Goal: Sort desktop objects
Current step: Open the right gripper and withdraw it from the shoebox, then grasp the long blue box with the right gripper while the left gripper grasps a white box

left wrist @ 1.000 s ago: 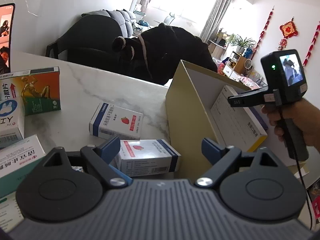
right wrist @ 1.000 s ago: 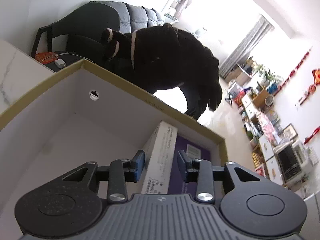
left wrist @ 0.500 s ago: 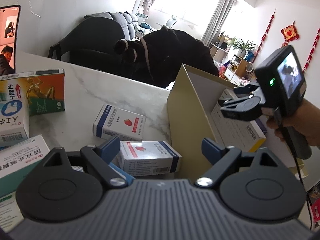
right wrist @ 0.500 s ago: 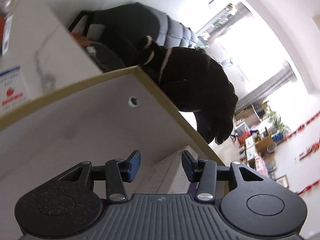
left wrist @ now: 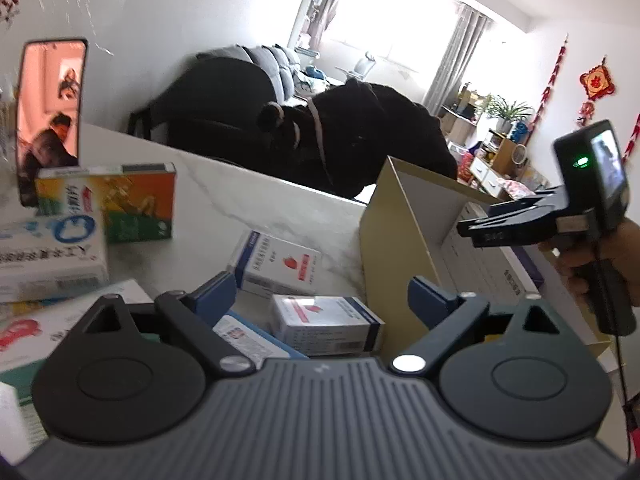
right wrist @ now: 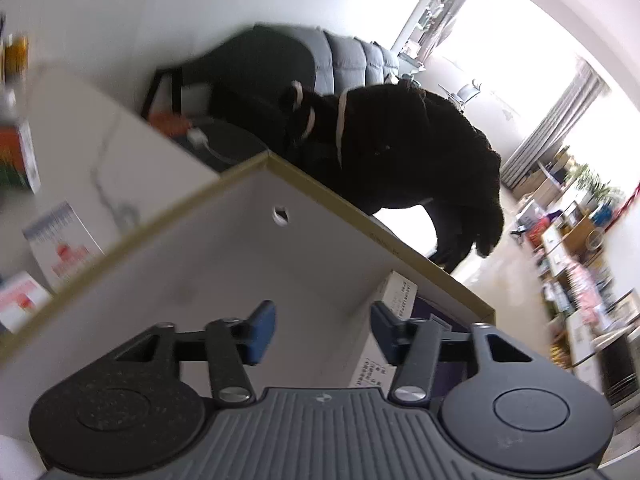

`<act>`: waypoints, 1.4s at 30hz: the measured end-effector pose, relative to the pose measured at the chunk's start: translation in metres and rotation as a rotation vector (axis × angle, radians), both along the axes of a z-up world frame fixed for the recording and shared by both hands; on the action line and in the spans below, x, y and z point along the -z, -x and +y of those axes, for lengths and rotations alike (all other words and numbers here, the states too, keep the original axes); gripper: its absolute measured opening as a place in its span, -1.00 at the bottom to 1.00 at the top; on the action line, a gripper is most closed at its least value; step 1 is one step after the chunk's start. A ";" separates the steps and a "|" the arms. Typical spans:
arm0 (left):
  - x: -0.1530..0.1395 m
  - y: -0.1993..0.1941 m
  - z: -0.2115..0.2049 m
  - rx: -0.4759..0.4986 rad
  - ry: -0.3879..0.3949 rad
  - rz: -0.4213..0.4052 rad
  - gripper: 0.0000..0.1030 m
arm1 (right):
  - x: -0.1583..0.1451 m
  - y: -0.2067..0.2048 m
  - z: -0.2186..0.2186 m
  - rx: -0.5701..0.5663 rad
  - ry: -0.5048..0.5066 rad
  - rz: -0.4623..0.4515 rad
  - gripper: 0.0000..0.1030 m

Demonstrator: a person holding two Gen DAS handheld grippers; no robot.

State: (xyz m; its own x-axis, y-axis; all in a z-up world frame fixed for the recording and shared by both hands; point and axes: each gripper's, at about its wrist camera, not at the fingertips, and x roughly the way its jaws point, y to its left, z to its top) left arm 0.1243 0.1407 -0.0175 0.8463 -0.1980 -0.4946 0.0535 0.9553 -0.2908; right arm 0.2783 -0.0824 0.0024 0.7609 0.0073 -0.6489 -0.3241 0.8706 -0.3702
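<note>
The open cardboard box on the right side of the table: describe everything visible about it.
The cardboard box stands open-topped on the marble table. Its outside is olive-tan and its inner walls look matte white. The right wrist view shows a small round hole in one wall. Inside, a white printed carton lies beside a purple one. The right gripper hovers above its opening. A small strawberry-marked packet lies against its outer wall.

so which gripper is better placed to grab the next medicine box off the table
Left. The left gripper is open just above the strawberry box on the marble table. The right gripper is open too, but over the cardboard box.
</note>
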 end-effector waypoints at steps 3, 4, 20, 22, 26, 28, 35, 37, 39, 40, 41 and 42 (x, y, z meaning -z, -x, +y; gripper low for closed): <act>-0.006 0.008 0.006 -0.007 -0.011 -0.008 0.96 | -0.013 0.014 -0.002 -0.016 -0.084 -0.011 0.36; -0.008 0.010 0.007 -0.009 -0.015 -0.010 0.98 | -0.017 0.020 -0.003 -0.021 -0.112 -0.015 0.40; -0.043 0.070 0.057 -0.016 -0.143 -0.112 1.00 | -0.056 0.118 -0.004 -0.221 -0.437 -0.069 0.89; -0.043 0.078 0.063 -0.016 -0.157 -0.113 1.00 | -0.056 0.129 -0.003 -0.246 -0.461 -0.076 0.93; -0.034 0.094 0.072 -0.008 -0.185 -0.115 1.00 | -0.055 0.149 0.003 -0.283 -0.503 -0.080 0.97; -0.029 0.101 0.074 -0.005 -0.211 -0.114 1.00 | -0.052 0.159 0.008 -0.297 -0.509 -0.074 0.97; -0.005 0.117 0.078 0.005 -0.305 -0.094 1.00 | -0.029 0.193 0.023 -0.321 -0.579 -0.028 0.99; 0.002 0.120 0.080 0.006 -0.316 -0.083 1.00 | -0.019 0.198 0.027 -0.317 -0.600 0.002 0.99; 0.005 0.126 0.085 0.002 -0.312 -0.076 1.00 | -0.008 0.202 0.031 -0.309 -0.617 0.032 0.99; 0.007 0.129 0.088 -0.002 -0.305 -0.073 1.00 | -0.003 0.203 0.033 -0.304 -0.624 0.048 0.99; 0.009 0.130 0.090 -0.006 -0.297 -0.070 1.00 | 0.002 0.204 0.036 -0.298 -0.631 0.062 0.99; 0.010 0.131 0.093 -0.010 -0.289 -0.067 1.00 | 0.007 0.206 0.039 -0.293 -0.637 0.075 0.99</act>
